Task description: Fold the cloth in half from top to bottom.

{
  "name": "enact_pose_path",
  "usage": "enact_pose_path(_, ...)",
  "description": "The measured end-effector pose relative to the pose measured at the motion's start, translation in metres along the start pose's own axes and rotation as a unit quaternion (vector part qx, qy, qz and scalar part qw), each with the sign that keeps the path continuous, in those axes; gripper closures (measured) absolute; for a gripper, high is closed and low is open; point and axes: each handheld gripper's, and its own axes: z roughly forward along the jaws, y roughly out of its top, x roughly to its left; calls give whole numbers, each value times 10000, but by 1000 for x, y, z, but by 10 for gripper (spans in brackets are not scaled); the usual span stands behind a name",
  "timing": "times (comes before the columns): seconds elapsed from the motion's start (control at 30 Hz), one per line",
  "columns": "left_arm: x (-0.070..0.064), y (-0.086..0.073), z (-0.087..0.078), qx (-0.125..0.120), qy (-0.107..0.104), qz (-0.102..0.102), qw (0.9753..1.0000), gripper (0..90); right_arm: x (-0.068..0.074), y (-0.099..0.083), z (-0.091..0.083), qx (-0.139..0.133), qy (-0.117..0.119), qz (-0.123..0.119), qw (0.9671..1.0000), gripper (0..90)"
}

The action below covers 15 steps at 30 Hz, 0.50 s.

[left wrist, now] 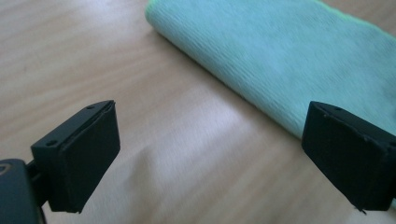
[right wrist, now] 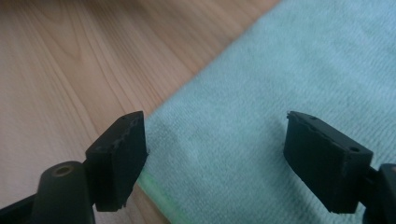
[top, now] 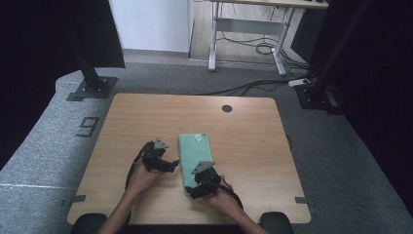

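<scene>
Lengthwise, folded green cloth (top: 196,158), long axis pointing away

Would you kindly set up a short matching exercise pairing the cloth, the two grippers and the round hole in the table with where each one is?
Things:
1. green cloth
2. left gripper
3. right gripper
4. round hole

Places:
A. far side of the table
B. at the cloth's left edge, open
C. folded, mid-table
D. over the cloth's near end, open

Pairs: 1-C, 2-B, 3-D, 4-A
</scene>
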Motion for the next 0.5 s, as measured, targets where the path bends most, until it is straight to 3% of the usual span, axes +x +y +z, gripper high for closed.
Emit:
enact_pose_path(0.1,1,7,4,-62,-47,-62,10000,50,-12,8,-10,-256,-88,76,9996,198)
enact_pose_path(0.2,-3,11,10,-51,-132,-33,9999,48,-36,13,-17,-352,-458,170,9982,188)
enact_pose_path(0.33,-9,9,21,91,-202,15,9998,39,-71,2,-17,-225,-722,477,9960,179)
enact_pose_path(0.5,-11,2,32,308,-106,110,9994,37,-82,-20,-10,48,-744,625,9953,171)
